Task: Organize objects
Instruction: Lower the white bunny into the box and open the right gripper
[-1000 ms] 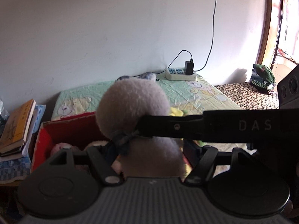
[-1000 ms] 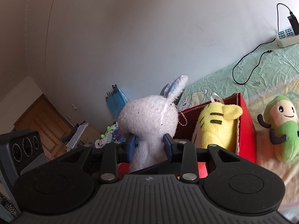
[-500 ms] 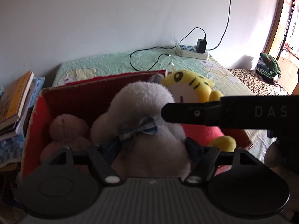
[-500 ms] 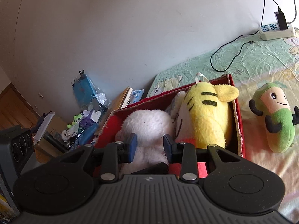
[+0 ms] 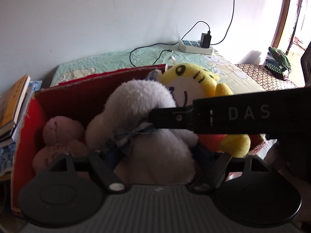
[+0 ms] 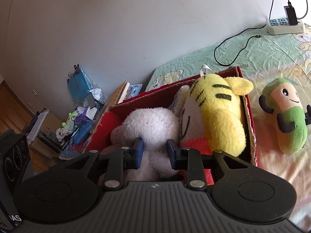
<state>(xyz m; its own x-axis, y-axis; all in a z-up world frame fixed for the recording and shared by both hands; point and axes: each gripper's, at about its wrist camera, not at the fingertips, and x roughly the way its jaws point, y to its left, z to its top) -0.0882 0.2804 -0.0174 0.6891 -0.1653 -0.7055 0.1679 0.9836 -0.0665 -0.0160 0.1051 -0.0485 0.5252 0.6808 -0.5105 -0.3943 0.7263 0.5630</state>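
Note:
A white plush rabbit (image 5: 147,124) with a blue bow sits inside the red cardboard box (image 5: 81,97), between a pink plush (image 5: 60,136) and a yellow tiger plush (image 5: 198,83). My left gripper (image 5: 155,153) is shut on the rabbit's body, its fingers wide around it. My right gripper (image 6: 154,151) is shut on the rabbit's neck (image 6: 153,128); its blue pads press the fur. The right gripper's body crosses the left wrist view (image 5: 233,114). The tiger (image 6: 217,112) and the box (image 6: 248,116) also show in the right wrist view.
A green plush (image 6: 287,116) lies on the bed sheet (image 6: 262,52) right of the box. A power strip (image 5: 196,46) with a black cable sits by the wall. Books (image 5: 13,101) are stacked left of the box. Clutter (image 6: 77,116) fills a side table.
Both grippers have lowered the white rabbit from above the box down into it, beside the tiger. Since half a second ago it has settled a little deeper.

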